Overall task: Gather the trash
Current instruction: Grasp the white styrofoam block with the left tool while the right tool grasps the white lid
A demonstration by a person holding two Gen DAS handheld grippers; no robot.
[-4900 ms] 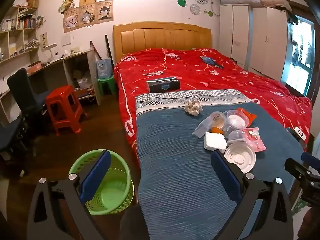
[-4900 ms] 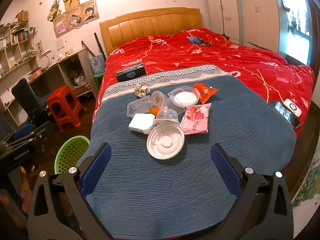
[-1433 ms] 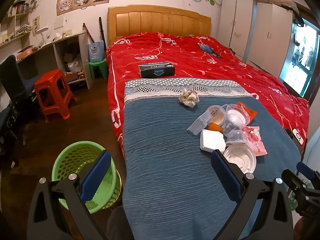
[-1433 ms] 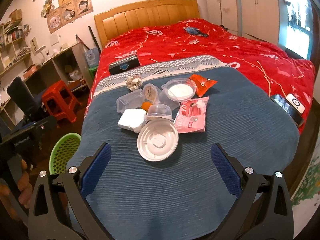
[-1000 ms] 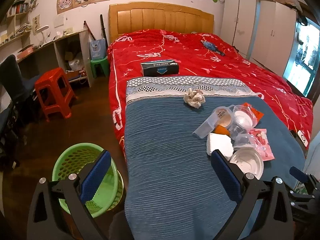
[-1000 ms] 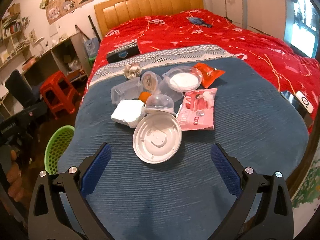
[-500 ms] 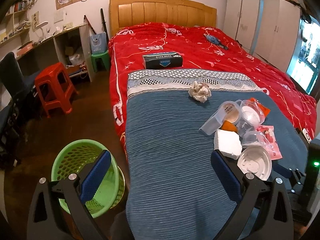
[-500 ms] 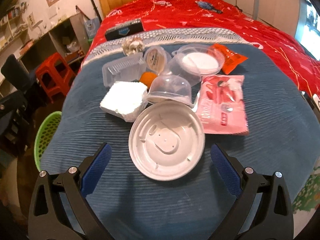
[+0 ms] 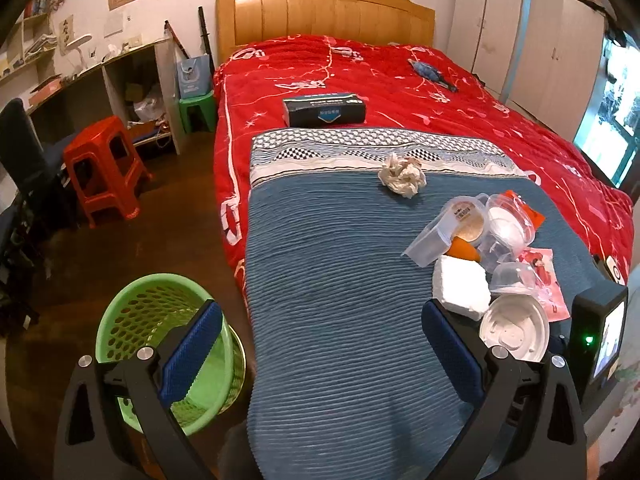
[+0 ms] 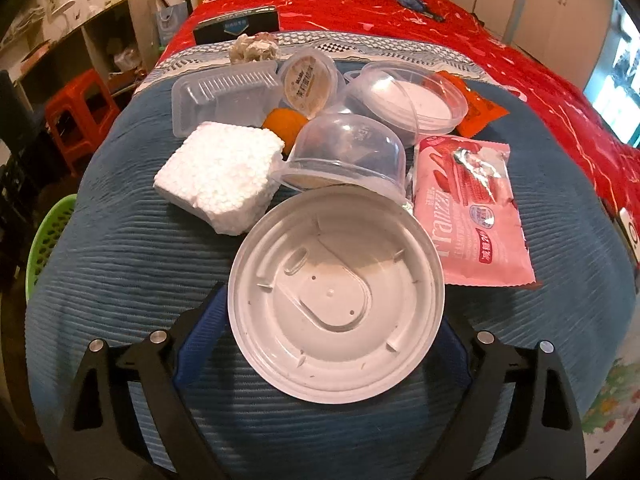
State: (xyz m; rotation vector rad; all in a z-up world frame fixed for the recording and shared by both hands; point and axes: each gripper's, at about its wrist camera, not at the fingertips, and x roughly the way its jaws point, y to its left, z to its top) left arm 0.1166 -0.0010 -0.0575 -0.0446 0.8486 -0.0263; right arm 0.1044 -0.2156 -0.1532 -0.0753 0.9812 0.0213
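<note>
Basket (image 9: 160,344) first: green perforated plastic, on the floor by the bed's left edge, just under the left gripper (image 9: 320,344), whose jaws are spread wide with nothing in them.

Right wrist view: right gripper (image 10: 324,340) is released too, jaws straddling the round white lid (image 10: 336,296) near the foot edge of the blue ribbed blanket (image 10: 120,264). It's thin, rigid and shallow, so I'd pinch the rim, not the flat face. Behind it: crumbly foam block (image 10: 220,176), clear domed cup (image 10: 348,156), glossy pink wrapper (image 10: 468,216).
</note>
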